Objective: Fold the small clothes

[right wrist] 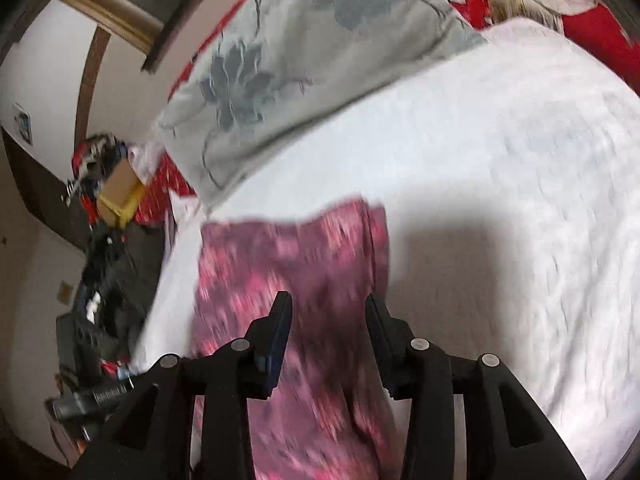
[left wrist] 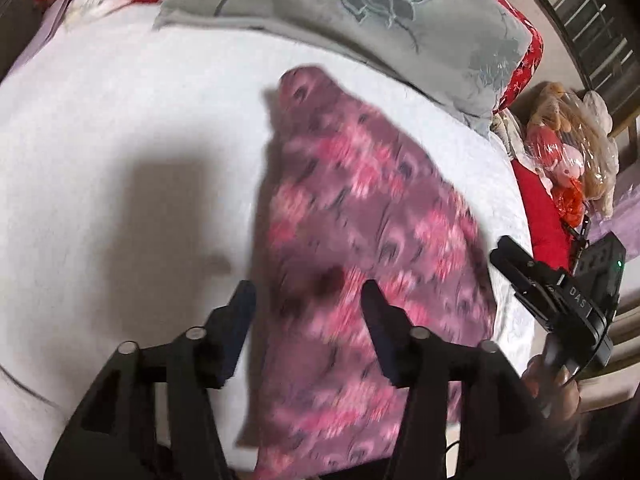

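A small pink and purple patterned garment lies folded lengthwise on the white bed cover. It also shows in the right wrist view. My left gripper is open and empty above the garment's near part. My right gripper is open and empty above the same garment; its body shows at the right edge of the left wrist view. Both views are motion-blurred.
A grey flowered pillow lies at the far side of the bed, over red bedding. Plush toys in plastic sit at the right. A cardboard box and clutter stand beside the bed on the left.
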Demonstrator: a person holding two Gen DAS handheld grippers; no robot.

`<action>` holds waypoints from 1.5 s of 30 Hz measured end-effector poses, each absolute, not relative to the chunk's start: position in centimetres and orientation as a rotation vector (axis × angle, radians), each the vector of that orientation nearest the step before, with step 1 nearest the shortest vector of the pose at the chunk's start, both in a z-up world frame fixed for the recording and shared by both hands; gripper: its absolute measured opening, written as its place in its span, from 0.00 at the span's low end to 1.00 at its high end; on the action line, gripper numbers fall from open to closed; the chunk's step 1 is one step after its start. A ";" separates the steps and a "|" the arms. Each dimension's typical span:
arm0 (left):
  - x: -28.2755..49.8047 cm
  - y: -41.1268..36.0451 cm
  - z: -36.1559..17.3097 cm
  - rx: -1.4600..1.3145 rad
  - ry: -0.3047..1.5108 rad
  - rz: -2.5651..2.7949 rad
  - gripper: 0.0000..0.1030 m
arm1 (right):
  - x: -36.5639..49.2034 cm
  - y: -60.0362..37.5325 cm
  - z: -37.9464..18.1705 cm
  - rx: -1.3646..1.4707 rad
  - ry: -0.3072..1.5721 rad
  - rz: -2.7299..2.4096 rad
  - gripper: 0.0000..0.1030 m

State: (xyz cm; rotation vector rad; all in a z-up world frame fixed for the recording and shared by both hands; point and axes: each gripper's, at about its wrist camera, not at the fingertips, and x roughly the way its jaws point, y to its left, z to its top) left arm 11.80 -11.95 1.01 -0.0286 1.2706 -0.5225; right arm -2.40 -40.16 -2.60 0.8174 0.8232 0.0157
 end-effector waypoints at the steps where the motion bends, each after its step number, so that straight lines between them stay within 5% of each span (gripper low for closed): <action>1: 12.7 -13.1 0.7 -0.012 1.269 -0.516 0.53 | -1.0 -40.0 -3.3 0.806 0.861 0.005 0.47; 3: 13.7 -14.1 0.3 0.024 1.275 -0.498 0.53 | 0.8 -39.7 -4.2 0.773 0.919 -0.029 0.45; 5: 15.1 -15.1 0.2 0.070 1.228 -0.460 0.53 | 2.2 -39.2 -3.5 0.727 0.870 0.010 0.04; 8: 17.1 -15.9 -1.9 0.134 1.215 -0.385 0.56 | 3.1 -39.0 -2.0 0.665 0.767 0.029 0.04; 10: 18.5 -15.5 -4.2 0.091 1.273 -0.373 0.68 | 4.4 -39.2 -4.0 0.647 0.855 -0.008 0.04; 13: 18.7 -15.3 -3.3 0.094 1.267 -0.396 0.69 | 4.9 -40.0 -6.2 0.649 0.920 -0.023 0.04; 20: 13.7 -11.4 -0.2 0.073 1.184 -0.487 0.70 | -0.7 -37.8 -1.1 0.624 0.756 0.135 0.23; 22: 12.8 -11.7 -1.7 0.119 1.209 -0.470 0.71 | -1.4 -36.4 -2.2 0.564 0.800 0.135 0.30; 24: 12.2 -12.5 -3.7 0.190 1.241 -0.458 0.77 | -0.6 -35.1 -5.8 0.455 0.958 0.080 0.28; 31: 9.0 -11.1 -0.3 0.222 1.162 -0.445 0.78 | -3.7 -34.3 -1.0 0.385 0.907 0.106 0.38; 33: 8.0 -11.0 -1.5 0.249 1.178 -0.426 0.83 | -4.9 -34.0 -1.7 0.372 0.922 0.108 0.51; 36: 8.3 -10.3 -3.7 0.186 1.225 -0.396 1.00 | -4.6 -33.8 -5.9 0.366 1.077 0.046 0.56; 45: 9.8 -10.2 -3.8 0.099 1.290 -0.389 1.00 | -4.7 -33.6 -5.2 0.399 1.046 -0.018 0.68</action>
